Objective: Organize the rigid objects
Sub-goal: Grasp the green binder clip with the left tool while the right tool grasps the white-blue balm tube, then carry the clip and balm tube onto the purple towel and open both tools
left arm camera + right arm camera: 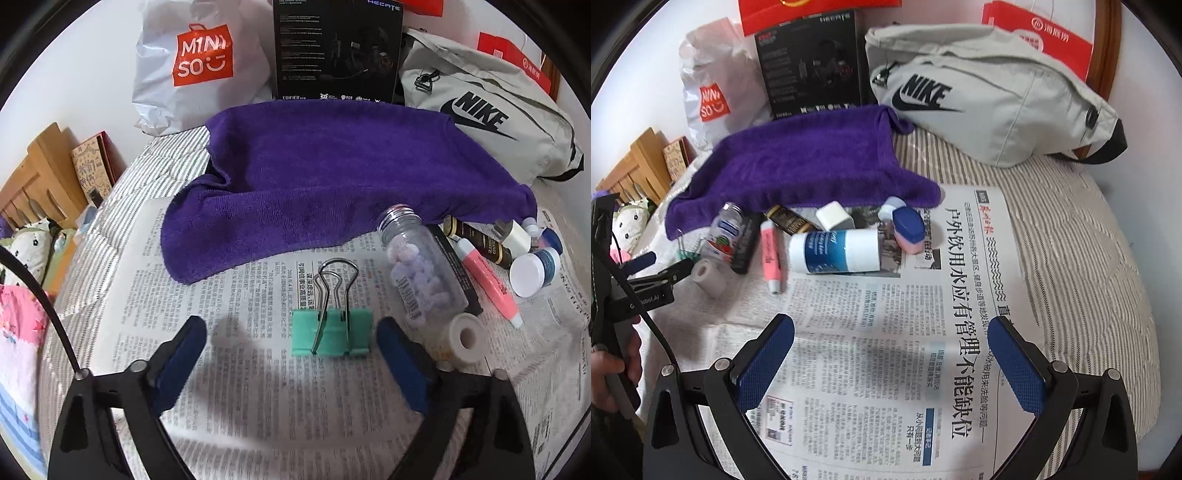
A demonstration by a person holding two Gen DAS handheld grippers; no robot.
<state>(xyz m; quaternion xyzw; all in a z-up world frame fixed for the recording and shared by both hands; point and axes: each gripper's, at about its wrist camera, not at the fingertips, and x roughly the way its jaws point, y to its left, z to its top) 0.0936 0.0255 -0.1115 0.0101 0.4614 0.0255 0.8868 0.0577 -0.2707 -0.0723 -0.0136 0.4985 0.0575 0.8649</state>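
A: The binder clip (330, 334) is lying on the newspaper (229, 288) spread over the bed, handles pointing away toward the purple towel (314, 173). You are bringing the left gripper (291, 343) down around it, and it is sitting between the fingers (188, 343), closer to the right-hand one. The pads are standing wide apart and gripping nothing; neither looks to be touching the clip.

B: Why come at it from this side?

A: I judge you are lining the pads up with the green body's two ends, so the wire handles are staying clear of them. The clear bottle (421, 266) and the roll of tape (467, 338) are lying just beside the right-hand finger, so closing may nudge them.

B: And your other hand?

A: You are holding the right gripper (892, 356) over a bare stretch of newspaper, fingers (764, 360) spread wide and empty. It appears to be waiting out of the way.

B: What is each camera giving you?

A: The left wrist view is showing the clip plainly. In the right wrist view it is only a sliver of green by the bottle, but that view is showing the rest of the clutter: the white and blue tub (836, 253) on its side, the pink highlighter (771, 256), the white block (833, 218) and the blue-lidded case (908, 230), all bunched at the towel's edge. It is also showing your hand (613, 365) on the left gripper's handle.
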